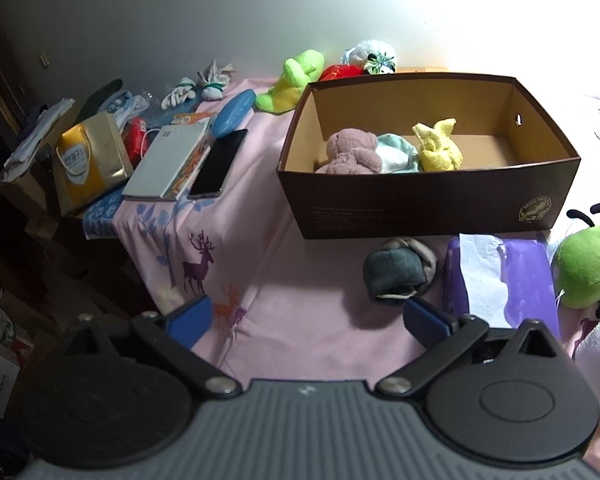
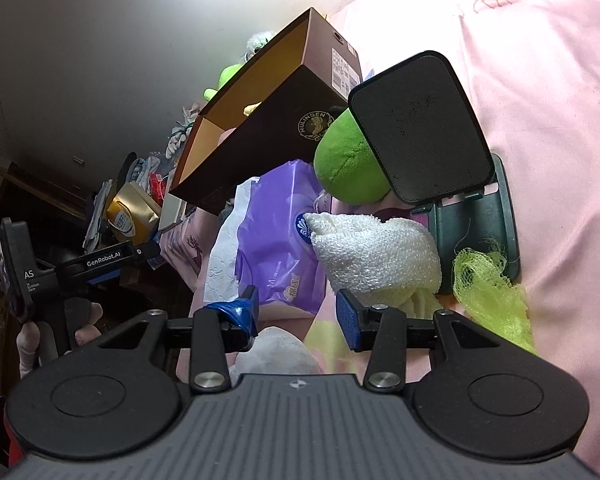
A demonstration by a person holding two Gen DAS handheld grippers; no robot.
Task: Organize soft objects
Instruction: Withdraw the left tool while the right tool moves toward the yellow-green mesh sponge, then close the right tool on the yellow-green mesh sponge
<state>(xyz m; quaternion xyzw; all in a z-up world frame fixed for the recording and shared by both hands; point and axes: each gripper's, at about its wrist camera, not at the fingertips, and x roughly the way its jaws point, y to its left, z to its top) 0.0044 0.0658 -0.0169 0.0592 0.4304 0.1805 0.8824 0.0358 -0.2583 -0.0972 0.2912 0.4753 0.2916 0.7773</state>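
The left gripper [image 1: 307, 319] is standing with its blue-padded fingers [image 1: 191, 318] spread wide and nothing between them, hovering over the pink deer-print sheet [image 1: 292, 344]; the right-hand pad is lying just beside a rolled dark sock bundle [image 1: 398, 274], and whether it touches cannot be told. Beyond the bundle a brown cardboard box [image 1: 428, 200] is sitting open on the sheet, holding a mauve plush toy [image 1: 352, 152], a pale blue-and-white soft item [image 1: 398, 154] and a yellow rolled cloth [image 1: 438, 146] side by side along its near wall. A purple tissue pack [image 1: 500, 276] is lying just right of the bundle, a green plush toy [image 1: 588, 268] beyond it at the frame edge. Behind the box more soft toys are resting, among them a lime-green plush [image 1: 290, 80]; to the left, a phone [image 1: 219, 164] and a grey notebook [image 1: 166, 160] are lying side by side. The right gripper [image 2: 296, 316] is holding its fingers [image 2: 350, 318] partly apart; a white cloth [image 2: 278, 350] is lying below the gap, though whether the pads are pressing it cannot be told. Ahead, a white knitted cloth [image 2: 376, 252] is resting against the tissue pack, with a yellow mesh cloth [image 2: 492, 280] to its right and a dark speaker [image 2: 420, 124] on a stand behind.
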